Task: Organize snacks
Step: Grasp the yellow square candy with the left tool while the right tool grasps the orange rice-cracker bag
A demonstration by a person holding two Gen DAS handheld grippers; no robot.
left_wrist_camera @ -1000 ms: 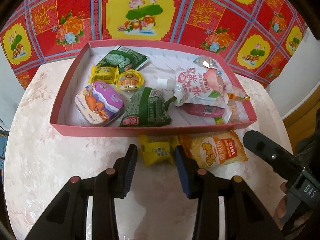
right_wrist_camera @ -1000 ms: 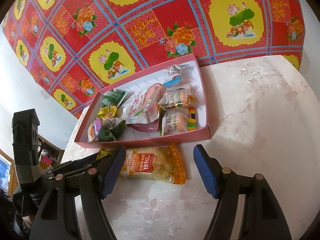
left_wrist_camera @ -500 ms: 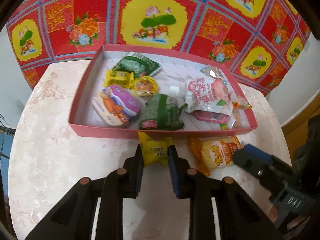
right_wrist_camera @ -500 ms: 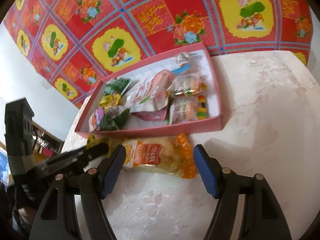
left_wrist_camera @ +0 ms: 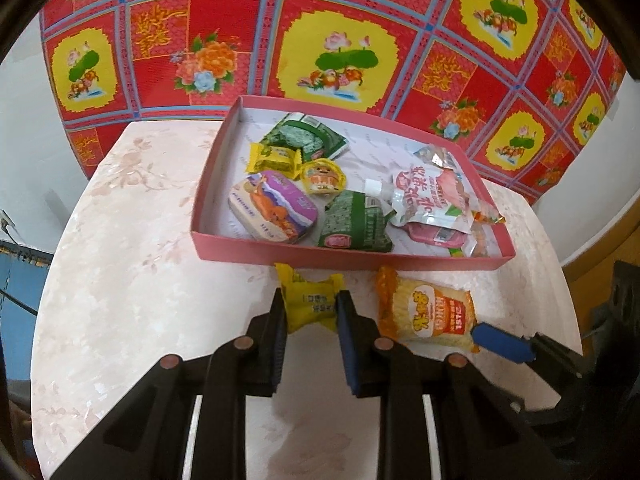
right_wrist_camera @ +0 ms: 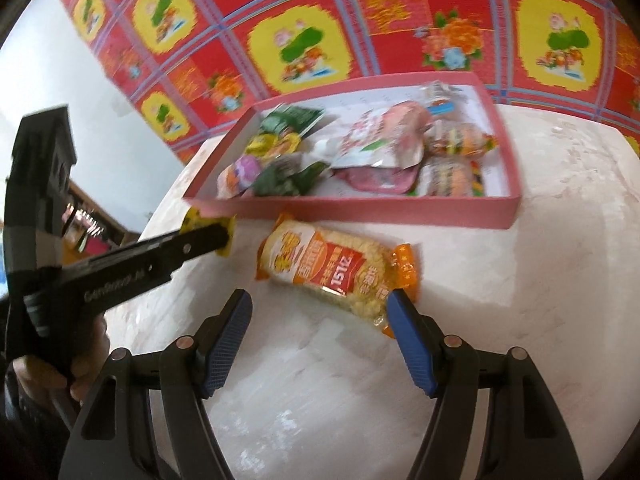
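The left tool (left_wrist_camera: 310,312) was clamped across the small yellow crinkly wrapped snack (left_wrist_camera: 311,303) on the desk (left_wrist_camera: 140,280) near the pink cardboard tray (left_wrist_camera: 360,258); the right tool (right_wrist_camera: 320,328) stood wide open around the soft, light orange rice-cracker packet (right_wrist_camera: 340,270), best gripped mid-body.

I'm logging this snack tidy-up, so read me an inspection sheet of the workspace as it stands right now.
Surface: pale marble-look table, no spills seen.
Job's things: pink tray holding many snacks; yellow snack packet and orange rice-cracker bag lie on the table in front of it.
Clutter: nothing seen.
Grippers: left gripper shut on the yellow snack packet; right gripper open, one fingertip touching the bag's end.
Cables: nothing seen.
Surroundings: red floral cloth behind the table, white wall.
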